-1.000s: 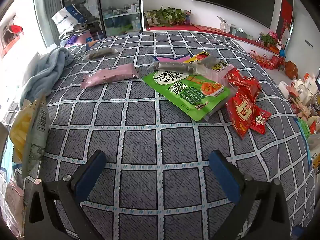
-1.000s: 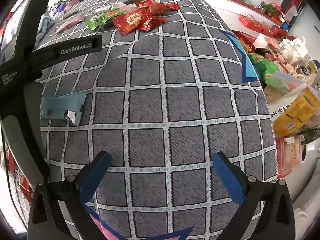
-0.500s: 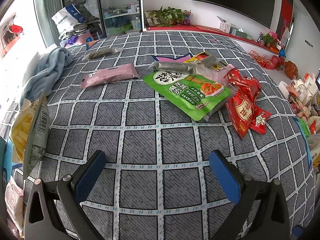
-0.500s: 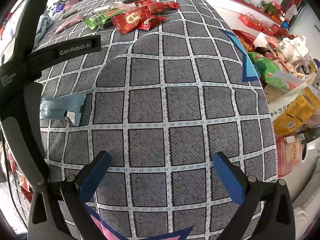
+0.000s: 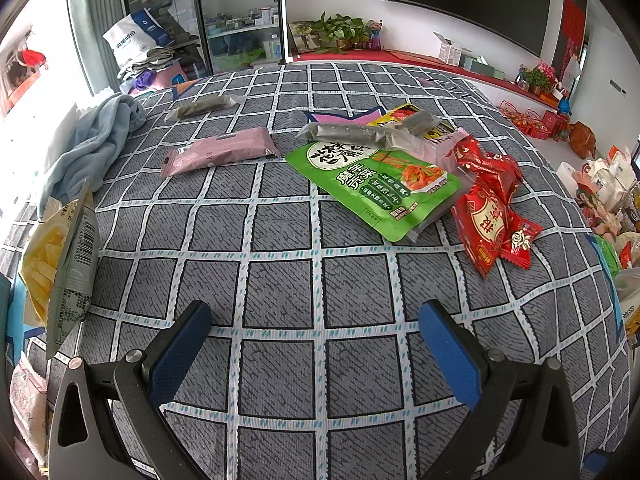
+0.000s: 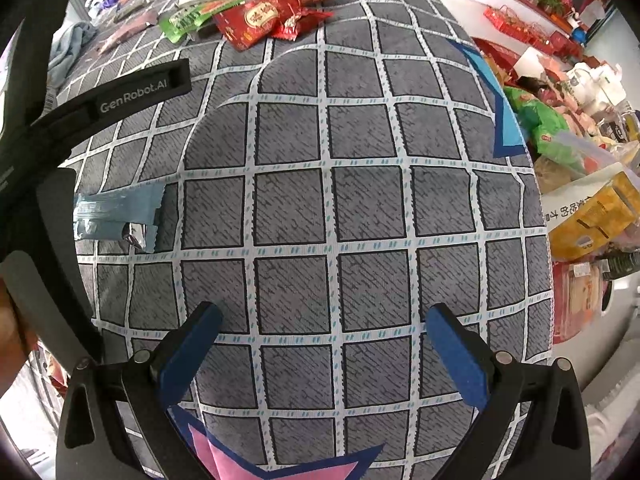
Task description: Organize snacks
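**A:** From the left wrist view, the left claw (image 5: 314, 328) is spread wide with nothing in it, hovering over a bare patch of the checked bedspread (image 5: 280, 300). The snacks sit further up the bed: a green pouch (image 5: 376, 184) in the middle, red packets (image 5: 494, 204) overlapping its right edge, a pink bar (image 5: 218, 152) off to the left, and a grey stick pack (image 5: 352, 134) lying across the green pouch's far end.

**B:** How would those handle, do you think?

**A:** All light and floppy, I'd guess. The green pouch looks flat and glossy, so probably slippery; I'd pinch it by the sealed near corner that juts out, not the belly. The pink bar looks stiffer, so across its middle should do. There's also a pale bag with a barcode (image 5: 74, 264) standing at the left edge, seemingly chips, so crushable.

**B:** And the right wrist view?

**A:** The right claw (image 6: 324, 334) is open too, empty, above plain bedspread (image 6: 360, 208). A light blue wrapper (image 6: 116, 216) lies near the left side, partly behind the other tool's black strap (image 6: 120, 96), with 1 end torn and foil showing. It likely weighs almost nothing; take it at the intact end. The red packets (image 6: 272, 20) and green pouch (image 6: 188, 20) are well away at the top.
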`<state>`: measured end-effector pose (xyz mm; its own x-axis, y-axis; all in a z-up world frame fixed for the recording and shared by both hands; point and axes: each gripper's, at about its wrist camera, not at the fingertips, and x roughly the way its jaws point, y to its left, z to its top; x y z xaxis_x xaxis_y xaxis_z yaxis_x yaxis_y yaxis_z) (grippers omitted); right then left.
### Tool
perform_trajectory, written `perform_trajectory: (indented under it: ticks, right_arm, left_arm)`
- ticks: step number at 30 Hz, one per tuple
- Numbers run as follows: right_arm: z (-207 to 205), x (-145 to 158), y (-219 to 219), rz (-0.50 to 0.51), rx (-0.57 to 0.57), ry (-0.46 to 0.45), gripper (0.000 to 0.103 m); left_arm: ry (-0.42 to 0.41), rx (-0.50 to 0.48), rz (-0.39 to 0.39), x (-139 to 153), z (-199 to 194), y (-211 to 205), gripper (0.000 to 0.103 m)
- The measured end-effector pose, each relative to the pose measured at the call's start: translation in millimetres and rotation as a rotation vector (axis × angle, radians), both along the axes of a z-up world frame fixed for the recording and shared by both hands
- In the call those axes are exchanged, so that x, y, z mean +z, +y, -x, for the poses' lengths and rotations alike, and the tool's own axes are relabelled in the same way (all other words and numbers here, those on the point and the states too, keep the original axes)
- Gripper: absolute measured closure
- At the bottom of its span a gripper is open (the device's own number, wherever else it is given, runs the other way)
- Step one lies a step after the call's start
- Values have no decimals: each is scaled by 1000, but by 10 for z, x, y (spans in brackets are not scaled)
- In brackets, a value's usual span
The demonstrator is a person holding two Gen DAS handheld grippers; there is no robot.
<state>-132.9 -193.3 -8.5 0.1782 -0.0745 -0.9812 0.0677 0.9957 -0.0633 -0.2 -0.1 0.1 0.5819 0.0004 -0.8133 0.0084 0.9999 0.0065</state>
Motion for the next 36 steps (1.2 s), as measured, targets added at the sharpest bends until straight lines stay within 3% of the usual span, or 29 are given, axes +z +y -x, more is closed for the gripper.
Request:
perform_trajectory:
  ticks: [4, 9, 11, 13, 15, 17, 21, 25, 28, 29, 31, 36]
  right_arm:
    - [5, -2, -6, 10, 11, -17, 0]
    - [-33, -35, -13, -17, 1, -15, 0]
    - [-95, -59, -8, -33, -3, 61, 0]
    - [-175, -82, -27, -38, -12, 127, 0]
    - [-222, -58, -37, -67, -31, 153, 0]
    - [-249, 33, -31, -119, -67, 158, 0]
    - [-374, 298, 135, -210, -81, 167, 0]
    - [-438, 566, 465, -254, -81, 171, 0]
    - [-506, 598, 779, -273, -65, 178, 0]
    - [-520, 557, 890, -271, -57, 184, 0]
    - [-435, 192, 1159, -182, -51, 210, 0]
    - [-258, 24, 1597, -152, -39, 270, 0]
  left_arm:
    - [23, 5, -3, 7, -16, 1, 0]
    - [360, -149, 3, 8, -168, -62, 0]
    - [422, -179, 98, 74, -160, 21, 0]
    - [440, -180, 170, 247, -97, 147, 0]
    - [407, -184, 218, 521, 27, 345, 0]
    - [429, -189, 244, 805, 81, 606, 0]
    - [461, -248, 296, 942, 427, 1142, 0]
    - [463, -198, 180, 918, 683, 1442, 0]
    - [512, -139, 149, 843, 903, 1880, 0]
    - [513, -126, 137, 797, 956, 1963, 0]
    - [522, -83, 58, 692, 1062, 2151, 0]
    - [550, 4, -26, 440, 1245, 2548, 0]
